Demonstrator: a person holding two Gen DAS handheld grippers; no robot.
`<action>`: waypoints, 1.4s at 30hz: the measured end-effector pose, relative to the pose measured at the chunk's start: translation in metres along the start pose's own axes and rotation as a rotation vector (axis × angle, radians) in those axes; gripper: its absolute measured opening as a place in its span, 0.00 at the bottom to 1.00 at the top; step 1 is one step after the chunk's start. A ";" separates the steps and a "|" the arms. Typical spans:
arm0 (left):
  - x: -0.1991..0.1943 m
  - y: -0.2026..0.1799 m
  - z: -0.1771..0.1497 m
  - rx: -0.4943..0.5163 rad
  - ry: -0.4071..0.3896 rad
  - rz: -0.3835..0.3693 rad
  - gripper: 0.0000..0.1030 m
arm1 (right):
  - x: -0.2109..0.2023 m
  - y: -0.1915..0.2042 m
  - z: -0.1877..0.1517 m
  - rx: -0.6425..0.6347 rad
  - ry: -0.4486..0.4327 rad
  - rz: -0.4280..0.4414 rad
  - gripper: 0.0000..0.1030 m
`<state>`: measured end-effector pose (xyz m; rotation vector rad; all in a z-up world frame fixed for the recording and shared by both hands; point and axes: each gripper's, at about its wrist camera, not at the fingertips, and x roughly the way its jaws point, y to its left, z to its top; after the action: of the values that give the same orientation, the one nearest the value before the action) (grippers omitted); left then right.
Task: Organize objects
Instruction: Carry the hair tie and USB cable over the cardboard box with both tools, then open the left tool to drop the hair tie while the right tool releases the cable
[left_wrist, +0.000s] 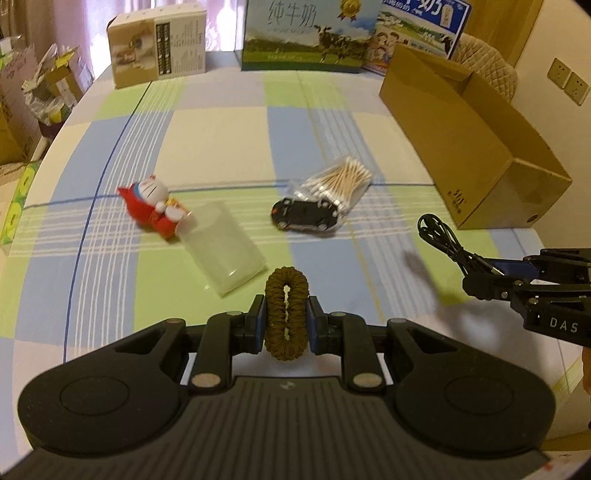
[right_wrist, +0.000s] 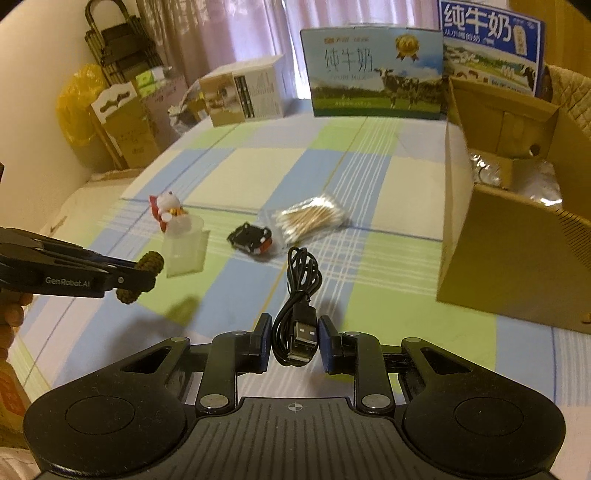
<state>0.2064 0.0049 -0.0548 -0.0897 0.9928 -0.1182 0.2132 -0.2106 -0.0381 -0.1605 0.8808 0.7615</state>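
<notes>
Your right gripper (right_wrist: 291, 341): clamped on the black USB cable (right_wrist: 297, 295).
Your left gripper (right_wrist: 144, 275): gripping the brown scrunchie (right_wrist: 147, 264).
Cardboard box (right_wrist: 509, 243): right, open.

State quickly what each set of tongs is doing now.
Left tongs: shut on the scrunchie.
Right tongs: shut on the cable.

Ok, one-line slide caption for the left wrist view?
Left gripper clamps a brown braided hair tie above the plaid tablecloth, open cardboard box at right.
</notes>
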 end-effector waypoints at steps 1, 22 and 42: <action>-0.001 -0.003 0.002 0.003 -0.005 -0.003 0.18 | -0.003 -0.001 0.001 0.002 -0.007 0.001 0.22; -0.014 -0.096 0.072 0.118 -0.147 -0.122 0.18 | -0.081 -0.049 0.035 0.043 -0.207 -0.009 0.22; 0.040 -0.219 0.162 0.232 -0.196 -0.188 0.18 | -0.102 -0.178 0.080 0.141 -0.296 -0.106 0.22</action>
<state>0.3508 -0.2139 0.0281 0.0186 0.7679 -0.3884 0.3410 -0.3611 0.0589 0.0304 0.6357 0.6028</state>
